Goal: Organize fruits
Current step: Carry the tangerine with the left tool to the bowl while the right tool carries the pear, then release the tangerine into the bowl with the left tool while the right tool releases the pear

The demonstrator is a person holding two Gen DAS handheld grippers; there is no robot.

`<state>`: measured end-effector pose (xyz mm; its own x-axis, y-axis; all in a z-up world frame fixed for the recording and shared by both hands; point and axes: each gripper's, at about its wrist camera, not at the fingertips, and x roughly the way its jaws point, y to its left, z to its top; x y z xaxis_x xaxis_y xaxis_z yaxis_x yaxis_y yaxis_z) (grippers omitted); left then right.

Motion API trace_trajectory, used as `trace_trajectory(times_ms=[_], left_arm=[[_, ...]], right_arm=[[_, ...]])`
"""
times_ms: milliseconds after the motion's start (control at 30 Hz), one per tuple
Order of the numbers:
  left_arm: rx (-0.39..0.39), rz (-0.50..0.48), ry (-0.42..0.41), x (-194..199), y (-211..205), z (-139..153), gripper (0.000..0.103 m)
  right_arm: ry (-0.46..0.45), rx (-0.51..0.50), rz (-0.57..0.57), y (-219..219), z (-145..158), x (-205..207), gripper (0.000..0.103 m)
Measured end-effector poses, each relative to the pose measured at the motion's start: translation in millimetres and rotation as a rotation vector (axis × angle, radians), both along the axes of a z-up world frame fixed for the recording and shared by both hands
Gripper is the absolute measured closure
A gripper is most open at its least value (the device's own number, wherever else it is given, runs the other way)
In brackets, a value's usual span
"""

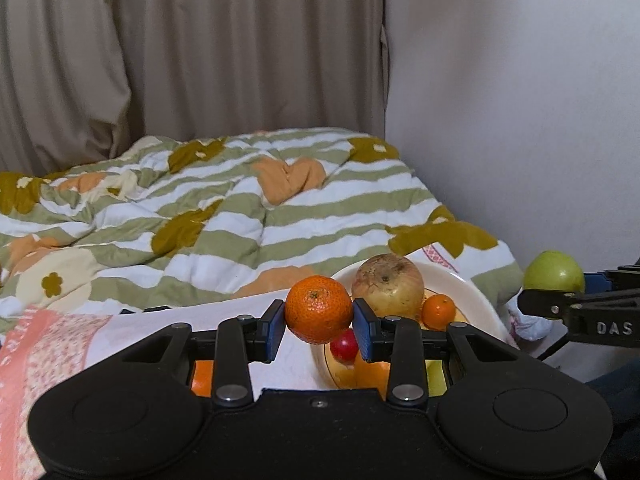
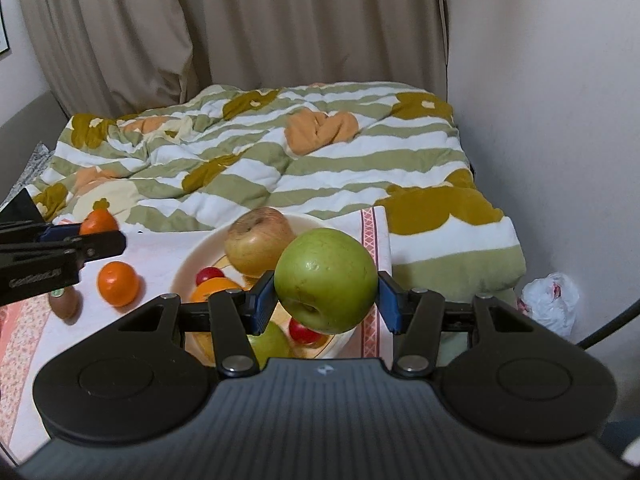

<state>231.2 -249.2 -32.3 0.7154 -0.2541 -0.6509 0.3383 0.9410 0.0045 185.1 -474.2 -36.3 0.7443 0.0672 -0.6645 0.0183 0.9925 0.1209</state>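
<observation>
My left gripper point(image 1: 319, 326) is shut on a mandarin point(image 1: 318, 309) and holds it above the cloth, just left of the cream plate point(image 1: 476, 292). My right gripper point(image 2: 326, 300) is shut on a green apple point(image 2: 326, 278) above the plate's point(image 2: 188, 264) right side. The plate holds a yellow-brown apple point(image 2: 258, 240), a small mandarin point(image 1: 439, 311), red cherry tomatoes point(image 2: 209, 275) and another green apple point(image 2: 272, 342). A loose mandarin point(image 2: 118, 283) and a kiwi point(image 2: 64, 302) lie on the cloth left of the plate.
The plate stands on a white and pink cloth point(image 2: 24, 340) on a bed, in front of a striped flowered duvet point(image 2: 260, 152). Curtains hang behind, a wall is at the right. A white plastic bag point(image 2: 550, 304) lies by the wall.
</observation>
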Motion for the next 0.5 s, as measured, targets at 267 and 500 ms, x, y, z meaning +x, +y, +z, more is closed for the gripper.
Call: trace_trajectory(times_ms=[267, 500], left_arm=[[0.049, -0.056, 0.088, 51, -18, -36, 0.063], [0.082, -0.098, 0.119, 68, -29, -56, 0.062]], right_arm=[[0.065, 0.015, -0.011, -1, -25, 29, 0.035], [0.094, 0.033, -0.046, -7, -37, 38, 0.035]])
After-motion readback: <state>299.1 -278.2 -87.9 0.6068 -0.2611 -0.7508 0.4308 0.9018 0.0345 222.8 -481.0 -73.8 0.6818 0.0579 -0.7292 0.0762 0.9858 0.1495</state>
